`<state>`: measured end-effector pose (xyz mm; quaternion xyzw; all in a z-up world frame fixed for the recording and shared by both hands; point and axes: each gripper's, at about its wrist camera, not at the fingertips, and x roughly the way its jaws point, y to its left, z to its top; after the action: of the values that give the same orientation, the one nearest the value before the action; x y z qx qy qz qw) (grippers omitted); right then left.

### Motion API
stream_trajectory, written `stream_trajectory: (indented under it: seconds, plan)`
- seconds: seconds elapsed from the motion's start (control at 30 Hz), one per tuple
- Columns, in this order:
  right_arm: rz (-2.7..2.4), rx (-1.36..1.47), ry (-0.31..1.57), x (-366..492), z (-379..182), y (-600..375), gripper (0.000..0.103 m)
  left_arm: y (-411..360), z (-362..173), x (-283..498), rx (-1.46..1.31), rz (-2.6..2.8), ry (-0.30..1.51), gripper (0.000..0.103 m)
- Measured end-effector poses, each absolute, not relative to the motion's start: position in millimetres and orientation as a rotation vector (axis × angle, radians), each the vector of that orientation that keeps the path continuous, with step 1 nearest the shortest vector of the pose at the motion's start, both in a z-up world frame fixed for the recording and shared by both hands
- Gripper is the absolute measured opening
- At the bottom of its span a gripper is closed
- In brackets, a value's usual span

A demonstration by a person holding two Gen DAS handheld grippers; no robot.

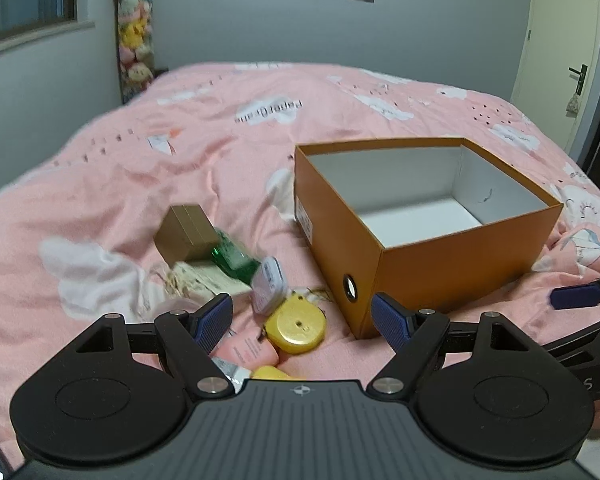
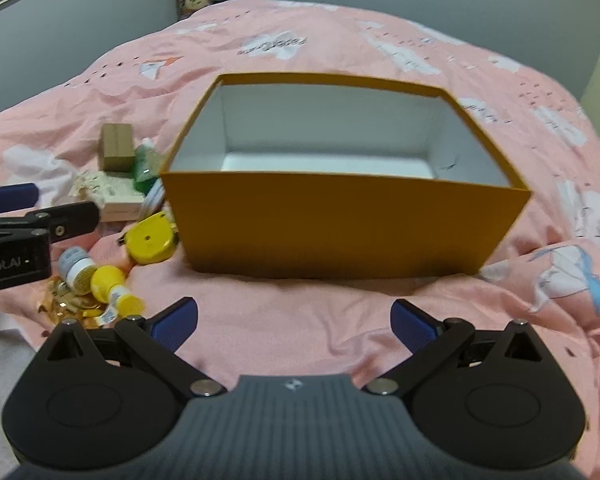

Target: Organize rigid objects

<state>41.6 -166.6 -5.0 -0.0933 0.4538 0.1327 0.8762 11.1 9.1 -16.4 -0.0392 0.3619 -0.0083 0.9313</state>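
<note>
An open orange box (image 1: 456, 264) with a white empty inside sits on the pink bedspread; it also shows in the right wrist view (image 2: 340, 224). Left of it lies a pile: a brown box (image 1: 184, 232), a green bottle (image 1: 234, 258), a white case (image 1: 269, 285), a yellow round tape measure (image 1: 296, 326), a cream box (image 1: 204, 280). In the right wrist view the yellow tape measure (image 2: 152, 242), a yellow bottle (image 2: 114, 286) and a small white bottle (image 2: 76, 268) show. My left gripper (image 1: 302, 320) is open above the pile. My right gripper (image 2: 294, 322) is open and empty before the box.
The pink bedspread (image 1: 180, 140) covers the whole bed. A column of plush toys (image 1: 136, 36) hangs at the far wall. A door (image 1: 564, 48) stands at the right. Gold trinkets (image 2: 72, 306) lie near the bed's front edge.
</note>
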Motion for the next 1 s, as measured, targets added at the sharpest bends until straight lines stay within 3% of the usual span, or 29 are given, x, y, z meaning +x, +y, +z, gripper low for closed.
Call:
stream_trajectory:
  seconds: [0.1, 0.23, 0.4, 0.57, 0.67, 0.83, 1.0]
  plan:
    - [0.345, -0.185, 0.971, 45.8, -8.2, -163.0, 0.100, 21.5, -22.1, 15.5, -0.138, -0.029, 0.800, 0.080]
    - [0.427, -0.177, 1.004, 54.6, -13.8, -154.1, 0.100, 37.6, -29.8, 19.3, -0.184, -0.029, 0.876, 0.076]
    - [0.532, -0.179, 1.055, 68.8, -21.5, -139.7, 0.073, 57.6, -41.7, 20.0, -0.206, -0.009, 0.984, 0.059]
    - [0.640, -0.215, 1.102, 81.0, -32.9, -116.4, 0.054, 73.5, -55.2, 19.4, -0.242, 0.017, 1.054, 0.059]
    - [0.711, -0.237, 1.121, 87.0, -39.0, -101.2, 0.053, 73.3, -62.2, 20.6, -0.212, 0.015, 1.090, 0.060]
    - [0.793, -0.278, 1.144, 98.1, -49.8, -77.4, 0.041, 78.0, -72.0, 26.8, -0.240, 0.020, 1.104, 0.061]
    - [0.883, -0.331, 1.170, 99.4, -62.7, -58.2, 0.040, 77.1, -78.3, 35.1, -0.193, 0.010, 1.109, 0.059]
